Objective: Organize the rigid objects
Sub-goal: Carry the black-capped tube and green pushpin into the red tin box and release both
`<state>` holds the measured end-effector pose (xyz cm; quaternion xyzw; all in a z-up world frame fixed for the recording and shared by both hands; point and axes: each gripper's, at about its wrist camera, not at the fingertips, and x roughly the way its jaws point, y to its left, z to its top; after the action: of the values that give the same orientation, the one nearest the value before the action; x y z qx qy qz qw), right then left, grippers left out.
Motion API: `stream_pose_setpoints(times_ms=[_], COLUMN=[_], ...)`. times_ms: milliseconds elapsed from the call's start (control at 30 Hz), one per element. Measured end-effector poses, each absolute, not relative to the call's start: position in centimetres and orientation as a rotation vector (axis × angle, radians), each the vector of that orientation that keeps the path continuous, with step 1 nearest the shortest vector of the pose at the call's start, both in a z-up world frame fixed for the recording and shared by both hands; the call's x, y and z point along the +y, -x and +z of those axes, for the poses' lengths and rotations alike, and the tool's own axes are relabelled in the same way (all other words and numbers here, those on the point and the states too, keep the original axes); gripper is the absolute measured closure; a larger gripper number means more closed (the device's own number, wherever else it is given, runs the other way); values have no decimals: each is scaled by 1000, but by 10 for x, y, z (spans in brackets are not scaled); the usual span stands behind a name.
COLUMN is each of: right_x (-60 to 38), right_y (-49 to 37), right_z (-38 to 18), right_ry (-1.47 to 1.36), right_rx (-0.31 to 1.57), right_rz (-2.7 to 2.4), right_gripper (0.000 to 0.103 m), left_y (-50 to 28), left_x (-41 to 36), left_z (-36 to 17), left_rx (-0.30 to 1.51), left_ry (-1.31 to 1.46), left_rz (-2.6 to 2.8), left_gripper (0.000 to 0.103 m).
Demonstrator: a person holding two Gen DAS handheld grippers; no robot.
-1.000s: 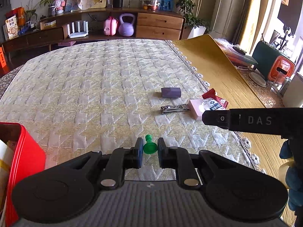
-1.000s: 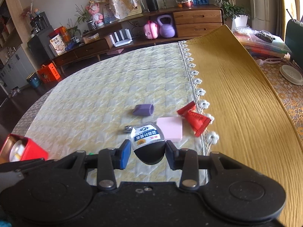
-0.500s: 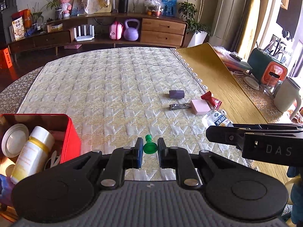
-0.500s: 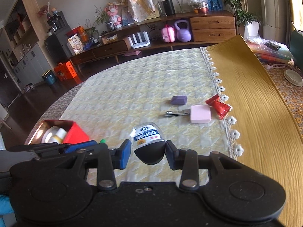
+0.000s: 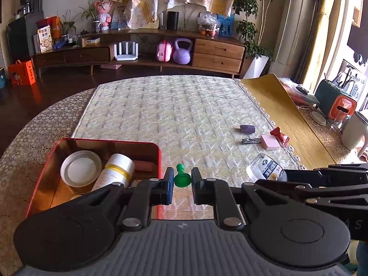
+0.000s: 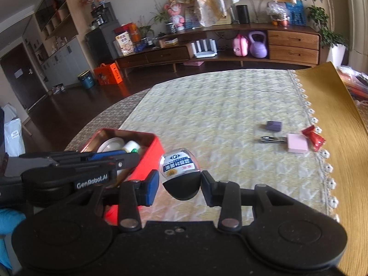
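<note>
Beside the red tin (image 5: 158,158), left gripper (image 5: 181,181) pinches green pawn (image 5: 181,179) just right of its rim; right gripper (image 6: 180,184) clamps small bottle (image 6: 180,172) farther right

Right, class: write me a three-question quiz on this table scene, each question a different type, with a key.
1. True or false: the left gripper holds a green pawn.
2. Which lies on the cloth beside the nail clippers? A) pink block B) spoon C) key
3. Fill in: the right gripper is shut on a small ____.

Key: 1 true. 2 A, the pink block. 3 bottle; the red tin is near.
</note>
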<state>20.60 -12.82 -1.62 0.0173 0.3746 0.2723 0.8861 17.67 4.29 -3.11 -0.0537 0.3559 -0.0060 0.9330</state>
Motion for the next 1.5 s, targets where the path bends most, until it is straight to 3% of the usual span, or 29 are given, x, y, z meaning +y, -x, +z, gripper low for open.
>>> stream_pose_setpoints(times_ms=[633,1500], right_x=[-26,26], right_y=[-184,-203], right_z=[-32,-74], right_ry=[131,264], right_rx=[787,849], right_rz=[691,726], right_gripper=[65,65], left_y=[-181,-245], left_x=[167,183], left_z=[-44,-94], left_rx=[750,843], left_ry=[172,134], left_rz=[113,108], left_gripper=[87,87])
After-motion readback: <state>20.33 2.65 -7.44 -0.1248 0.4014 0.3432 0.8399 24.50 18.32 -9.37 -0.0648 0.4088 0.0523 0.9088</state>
